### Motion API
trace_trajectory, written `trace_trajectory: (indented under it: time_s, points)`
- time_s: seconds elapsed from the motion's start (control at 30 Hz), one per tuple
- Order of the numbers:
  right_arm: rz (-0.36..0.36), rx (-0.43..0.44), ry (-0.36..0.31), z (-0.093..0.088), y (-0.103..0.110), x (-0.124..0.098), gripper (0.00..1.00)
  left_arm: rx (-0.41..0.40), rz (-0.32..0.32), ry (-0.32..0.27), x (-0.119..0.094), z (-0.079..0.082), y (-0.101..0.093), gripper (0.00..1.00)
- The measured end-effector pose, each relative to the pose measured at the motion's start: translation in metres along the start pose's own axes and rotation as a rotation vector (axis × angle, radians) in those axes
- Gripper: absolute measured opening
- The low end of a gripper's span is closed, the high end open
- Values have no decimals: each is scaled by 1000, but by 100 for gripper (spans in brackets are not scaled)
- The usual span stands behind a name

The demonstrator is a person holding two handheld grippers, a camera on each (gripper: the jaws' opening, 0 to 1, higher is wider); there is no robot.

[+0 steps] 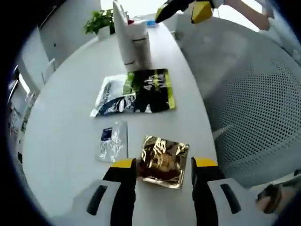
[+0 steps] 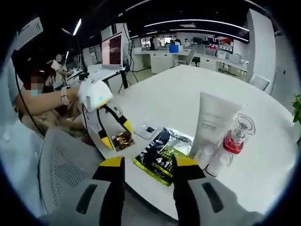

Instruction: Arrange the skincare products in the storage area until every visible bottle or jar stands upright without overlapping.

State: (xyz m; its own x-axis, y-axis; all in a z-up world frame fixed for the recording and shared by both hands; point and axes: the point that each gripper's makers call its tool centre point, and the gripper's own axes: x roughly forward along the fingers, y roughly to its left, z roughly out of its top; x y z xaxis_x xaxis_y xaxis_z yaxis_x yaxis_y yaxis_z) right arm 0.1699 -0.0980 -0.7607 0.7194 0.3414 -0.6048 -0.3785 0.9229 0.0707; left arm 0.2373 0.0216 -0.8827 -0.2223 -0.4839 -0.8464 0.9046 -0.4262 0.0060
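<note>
Step in hand, by the look of it: picking up or straightening the flat packets on the white table (image 1: 61, 141), with no bottle yet taken.

Left gripper view, from left to right: small clear sachet (image 1: 112, 140) with a blue patch, lying flat; just beside it a gold foil packet (image 1: 162, 161), crinkled and shiny, also flat. Left gripper (image 1: 163, 165) spread wide, 1 yellow-tipped jaw on each side of the gold foil packet, not closed on it. Further off, a silver pouch (image 1: 109, 98) partly overlapped by a black and green pouch (image 1: 149, 90), then a tall white tube (image 1: 133, 41) standing upright. White mesh chair (image 1: 256, 113) off the table's edge.

Right gripper view, from left to right: left gripper over the gold foil packet, then the black and green pouch, the white tube, 2 small clear-capped bottles (image 2: 212, 159) and a clear bottle with red liquid (image 2: 236, 136), all upright and close together. Right gripper (image 2: 148, 165) released, holding nothing, hanging near the table's edge.

Next move likely calls for closing on the gold packet's thin edge; slippery foil, easy to crease or miss.
</note>
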Motion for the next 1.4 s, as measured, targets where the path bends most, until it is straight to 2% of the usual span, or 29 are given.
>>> trace_trajectory:
  time_s: [0.17, 0.53, 1.1, 1.4]
  points:
    - [2, 1, 6, -1, -1, 0, 40, -4, -3, -8, 2, 4, 5, 38]
    - [3, 2, 9, -2, -1, 0, 40, 0, -7, 9, 8, 10, 16, 38]
    - [4, 12, 16, -5, -3, 1, 40, -79, 36, -6, 15, 21, 47, 37]
    - [-6, 20, 15, -6, -7, 0, 42, -148, 81, -25, 16, 23, 64, 37]
